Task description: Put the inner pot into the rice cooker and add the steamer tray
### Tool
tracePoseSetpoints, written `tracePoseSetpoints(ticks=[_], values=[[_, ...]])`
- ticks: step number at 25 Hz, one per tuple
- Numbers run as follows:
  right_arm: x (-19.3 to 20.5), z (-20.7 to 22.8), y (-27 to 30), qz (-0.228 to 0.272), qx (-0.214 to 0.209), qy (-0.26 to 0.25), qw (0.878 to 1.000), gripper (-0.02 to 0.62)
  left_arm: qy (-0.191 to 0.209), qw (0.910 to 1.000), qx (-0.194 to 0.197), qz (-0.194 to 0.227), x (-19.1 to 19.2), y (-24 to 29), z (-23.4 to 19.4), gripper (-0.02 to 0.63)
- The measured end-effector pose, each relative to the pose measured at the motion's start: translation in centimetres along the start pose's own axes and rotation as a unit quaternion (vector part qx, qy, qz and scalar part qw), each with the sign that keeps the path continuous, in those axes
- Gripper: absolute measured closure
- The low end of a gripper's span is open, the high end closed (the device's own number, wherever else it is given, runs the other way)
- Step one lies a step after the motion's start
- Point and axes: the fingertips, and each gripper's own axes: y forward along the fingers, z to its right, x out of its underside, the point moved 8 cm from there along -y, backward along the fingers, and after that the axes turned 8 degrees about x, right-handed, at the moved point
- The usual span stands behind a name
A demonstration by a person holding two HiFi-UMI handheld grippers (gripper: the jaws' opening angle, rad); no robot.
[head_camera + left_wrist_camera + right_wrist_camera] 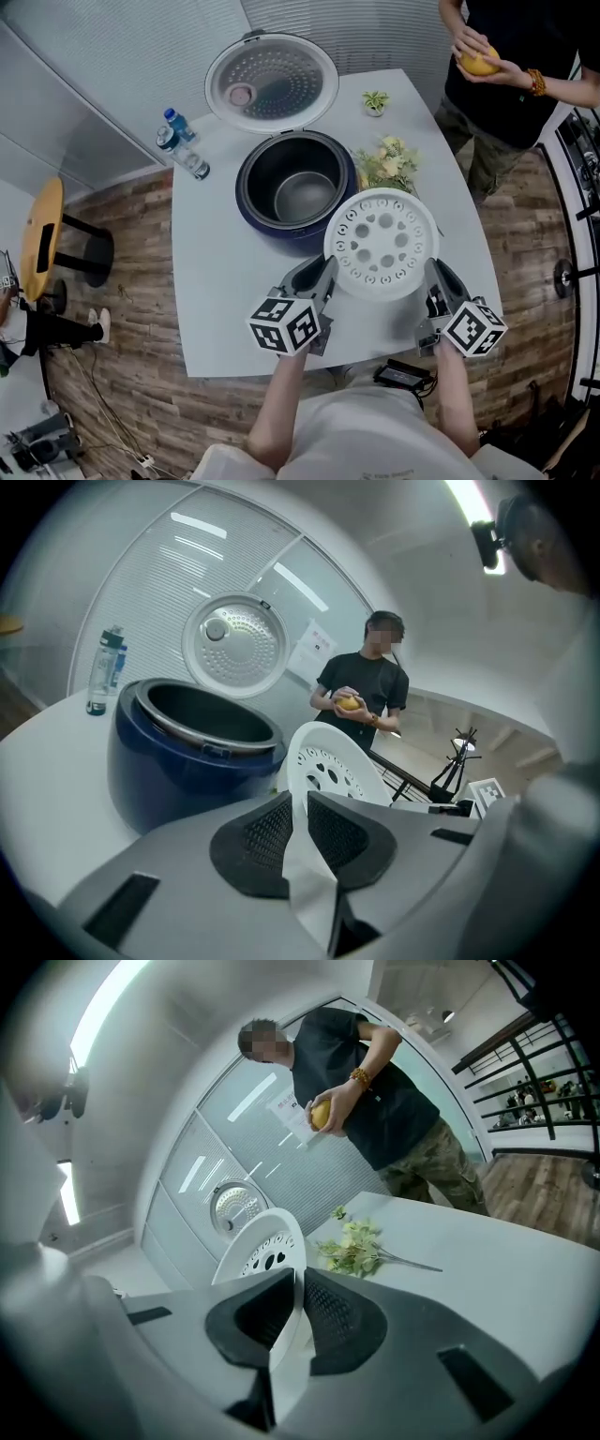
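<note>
I am pinching the tray [382,246] rim, left gripper [319,274] at 8 o'clock and right gripper [439,283] at 4, balancing it for the cooker [247,204] at 10.

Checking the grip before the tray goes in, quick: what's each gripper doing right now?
Left gripper: closed on the rim of the steamer tray.
Right gripper: closed on the steamer tray's opposite rim.

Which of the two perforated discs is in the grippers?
The white steamer tray, held by the left gripper and right gripper; the other lines the open lid of the cooker.
</note>
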Motion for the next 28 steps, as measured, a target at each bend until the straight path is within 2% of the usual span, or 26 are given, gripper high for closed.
tracePoseSetpoints(ticks=[8,17,22,28], values=[[-1.9,-2.5,0.8,0.013,-0.043,0.002,0.999,0.552,0.0,0.9986,-0.009,0.052,-2.3,-1.9,0.3,0.555],[-3.5,-5.7,2.1,0.012,-0.095,-0.022,0.995,0.552,0.004,0.9942,-0.043,0.098,-4.1,-4.7,0.5,0.555],[-3.8,-7.8,3.0,0.011,-0.131,-0.027,0.991,0.552,-0.024,0.9902,-0.053,0.127,-4.0,-6.7,-0.1,0.557],[-4.7,-9.8,4.9,0.003,-0.151,-0.049,0.987,0.554,-0.04,0.9864,-0.07,0.143,-4.5,-7.4,-1.4,0.557]])
